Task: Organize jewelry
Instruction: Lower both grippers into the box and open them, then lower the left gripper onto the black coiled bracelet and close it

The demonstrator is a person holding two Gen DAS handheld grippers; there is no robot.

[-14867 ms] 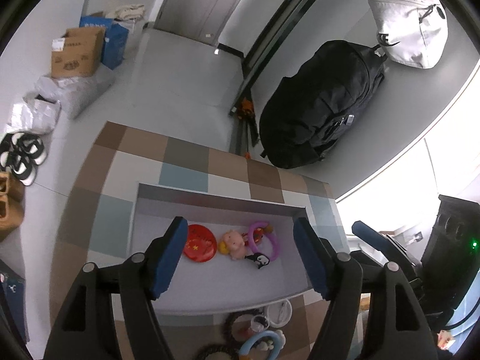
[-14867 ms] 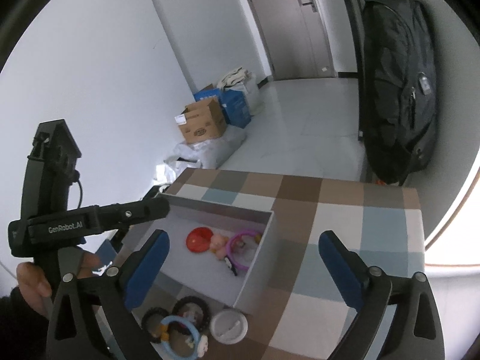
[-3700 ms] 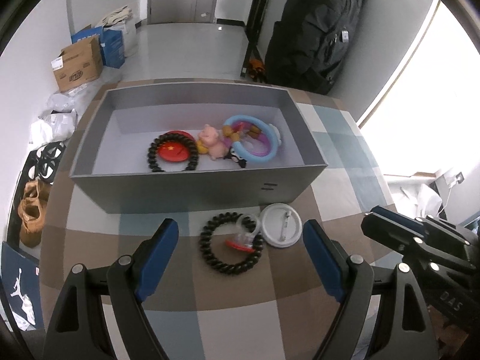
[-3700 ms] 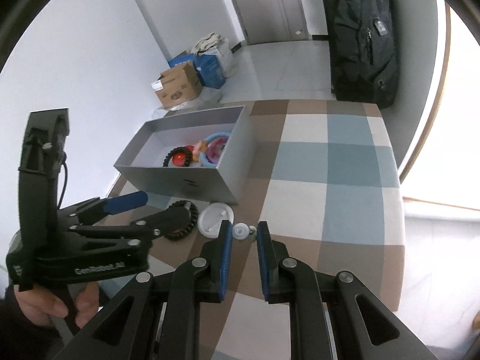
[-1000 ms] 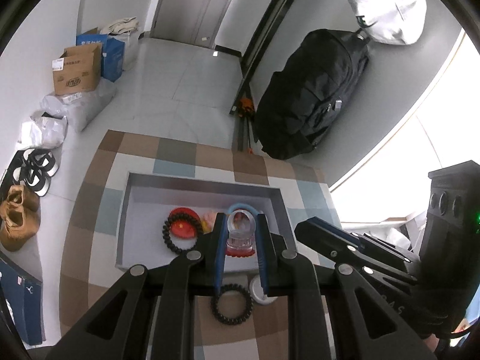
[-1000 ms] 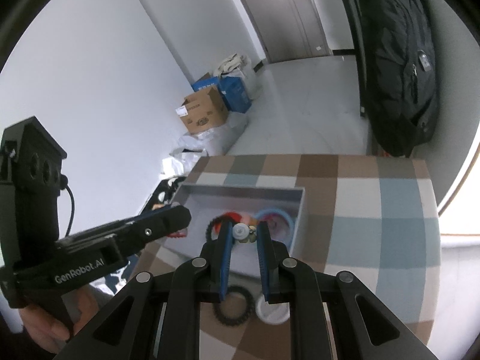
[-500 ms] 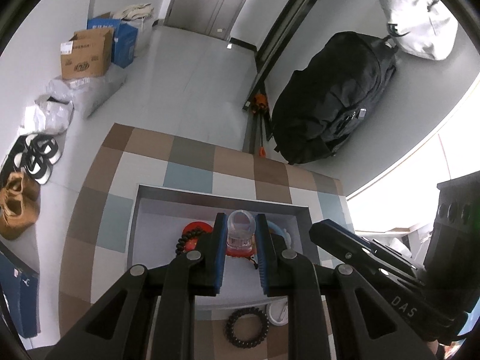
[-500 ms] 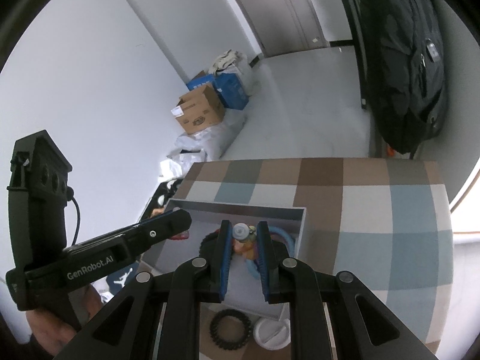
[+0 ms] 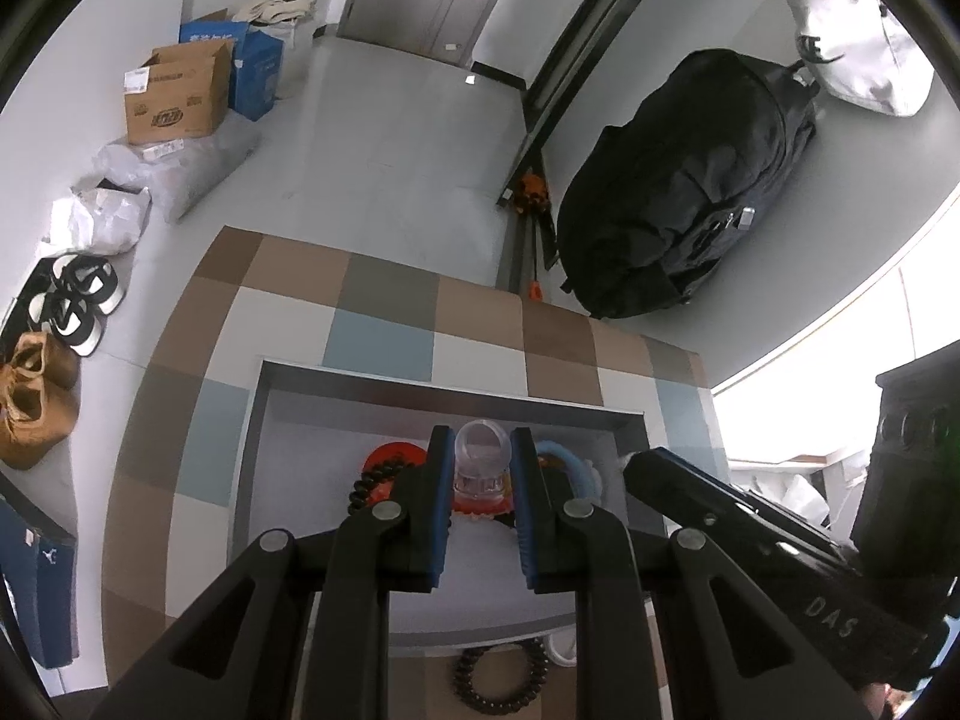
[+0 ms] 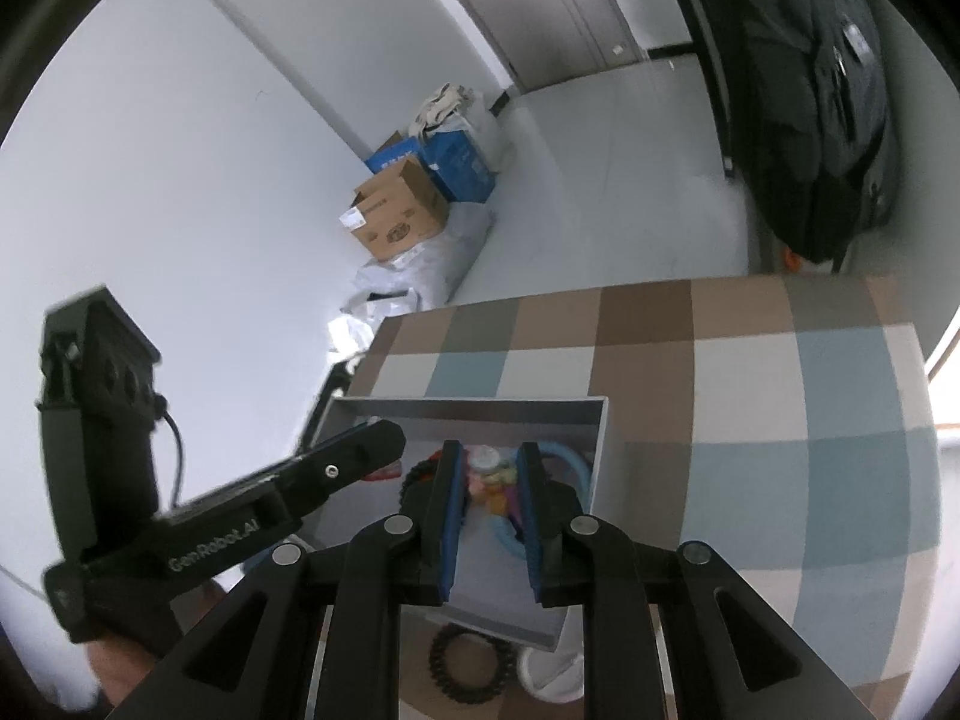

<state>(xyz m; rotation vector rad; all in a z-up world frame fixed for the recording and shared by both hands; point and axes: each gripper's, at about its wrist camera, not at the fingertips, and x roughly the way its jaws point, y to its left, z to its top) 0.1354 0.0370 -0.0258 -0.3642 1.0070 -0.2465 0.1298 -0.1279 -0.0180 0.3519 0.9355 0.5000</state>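
1. The left gripper (image 9: 480, 462) hung over the grey box (image 9: 420, 387), its blue pads pinching a small clear jar (image 9: 482, 463) that showed something red at its bottom edge.
2. The right gripper (image 10: 487, 474) was also over the box, and its jaws were opening a little; a small white piece (image 10: 483, 457) sat between the tips, though whether the pads pressed it could not be told from the blurred right wrist view.
3. Inside the box lay a red disc (image 9: 393, 461), a black coil band (image 9: 367, 483) and a light blue ring (image 9: 564, 465), all close together near the middle.
4. A second black coil band (image 9: 501, 681) lay on the checked tablecloth (image 9: 384, 300) just outside the box's near wall, with a white lid (image 10: 552, 675) beside it.
5. The left gripper's body showed at the left of the right wrist view, and part of the person's hand (image 10: 114, 678) was below it.
6. On the floor beyond the table stood a cardboard box (image 9: 177, 96), a blue box (image 9: 252, 63) and a black backpack (image 9: 678, 186).
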